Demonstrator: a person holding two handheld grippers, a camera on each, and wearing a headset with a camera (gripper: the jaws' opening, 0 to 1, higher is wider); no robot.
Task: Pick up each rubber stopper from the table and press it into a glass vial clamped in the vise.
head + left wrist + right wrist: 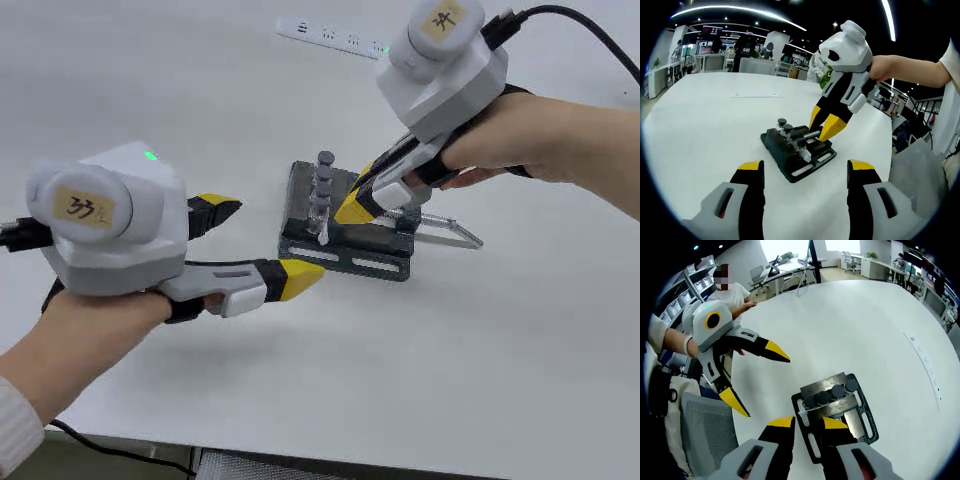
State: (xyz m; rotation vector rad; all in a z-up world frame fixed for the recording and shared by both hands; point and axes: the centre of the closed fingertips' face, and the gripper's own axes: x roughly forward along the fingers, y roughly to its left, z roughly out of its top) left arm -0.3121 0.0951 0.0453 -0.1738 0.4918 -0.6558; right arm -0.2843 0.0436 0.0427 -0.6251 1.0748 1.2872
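Four stoppers cap your vise's row; the 6 o'clock end vial is indistinct. Left gripper and right gripper gape, empty.

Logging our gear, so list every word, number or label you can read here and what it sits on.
"33", handwritten and tilted, as best it reads: tan sticker on the left gripper.
Handwritten mark, not legible: second tan sticker, on the right gripper.
Print on the white power strip: too small to read.
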